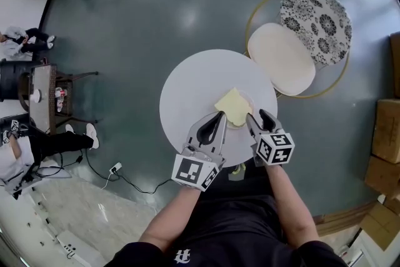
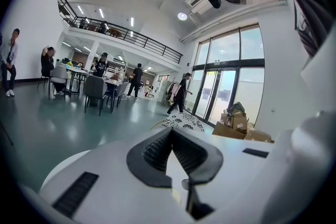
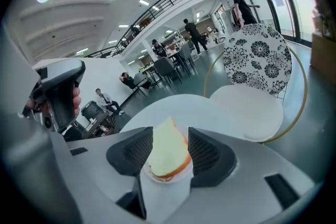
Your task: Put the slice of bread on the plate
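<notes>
The bread [image 1: 232,106] lies flat on the small plate [image 3: 164,180], near the 5 o'clock edge of the round table [image 1: 187,90]. The job looks done.

The right hand-held gripper [image 1: 259,119] is wide open. In its own view the bread sits between the two jaws at 12 o'clock, and its long side runs from 6 to 12. The pads do not seem to squeeze it.

The left hand-held gripper [image 1: 219,117] is closed and holds nothing. The bread is at its 1 o'clock.

The right one is nearer. I think it should back straight out toward 6 o'clock so it does not bump the bread.
</notes>
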### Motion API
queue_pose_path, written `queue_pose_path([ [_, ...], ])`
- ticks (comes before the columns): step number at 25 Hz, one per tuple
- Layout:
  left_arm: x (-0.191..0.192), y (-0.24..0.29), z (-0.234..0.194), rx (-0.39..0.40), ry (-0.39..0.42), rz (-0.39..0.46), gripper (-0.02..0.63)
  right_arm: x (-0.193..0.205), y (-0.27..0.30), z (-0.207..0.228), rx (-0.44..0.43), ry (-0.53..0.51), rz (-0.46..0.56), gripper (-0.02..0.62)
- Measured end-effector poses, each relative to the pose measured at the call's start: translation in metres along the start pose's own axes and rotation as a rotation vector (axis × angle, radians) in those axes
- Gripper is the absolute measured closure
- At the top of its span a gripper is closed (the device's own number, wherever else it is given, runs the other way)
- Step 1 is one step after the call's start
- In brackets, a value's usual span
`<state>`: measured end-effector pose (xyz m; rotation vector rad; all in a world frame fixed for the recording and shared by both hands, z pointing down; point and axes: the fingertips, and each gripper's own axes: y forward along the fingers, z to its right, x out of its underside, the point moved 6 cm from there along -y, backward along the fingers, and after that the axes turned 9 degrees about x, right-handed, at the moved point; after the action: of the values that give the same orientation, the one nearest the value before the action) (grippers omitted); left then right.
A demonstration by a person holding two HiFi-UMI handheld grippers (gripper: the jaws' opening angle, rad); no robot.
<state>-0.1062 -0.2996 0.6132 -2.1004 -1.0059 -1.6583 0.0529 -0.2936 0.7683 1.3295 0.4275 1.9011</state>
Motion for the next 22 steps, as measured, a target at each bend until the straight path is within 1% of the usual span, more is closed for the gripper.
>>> queue_pose_path([
  [4, -0.019, -0.004, 0.011, 0.011, 0.008, -0.003, 0.600, -0.037, -0.028, -0.024, -0.054, -0.047, 0.053, 0.402],
  [7, -0.035, -0.005, 0.021, 0.019, 0.012, 0.000, 0.600, -0.066, -0.051, -0.041, -0.109, -0.059, 0.093, 0.402],
  [11, -0.060, -0.007, 0.033, 0.022, 0.020, 0.001, 0.600, -0.110, -0.087, -0.066, -0.175, -0.094, 0.172, 0.409],
  [15, -0.091, -0.007, 0.043, 0.024, 0.034, 0.030, 0.600, -0.155, -0.121, -0.088, -0.220, -0.172, 0.274, 0.496],
  [18, -0.113, -0.008, 0.055, 0.034, 0.049, 0.056, 0.600, -0.179, -0.145, -0.104, -0.235, -0.225, 0.330, 0.513],
  [22, -0.138, -0.011, 0.068, 0.044, 0.067, 0.080, 0.600, -0.202, -0.169, -0.119, -0.247, -0.275, 0.379, 0.548],
])
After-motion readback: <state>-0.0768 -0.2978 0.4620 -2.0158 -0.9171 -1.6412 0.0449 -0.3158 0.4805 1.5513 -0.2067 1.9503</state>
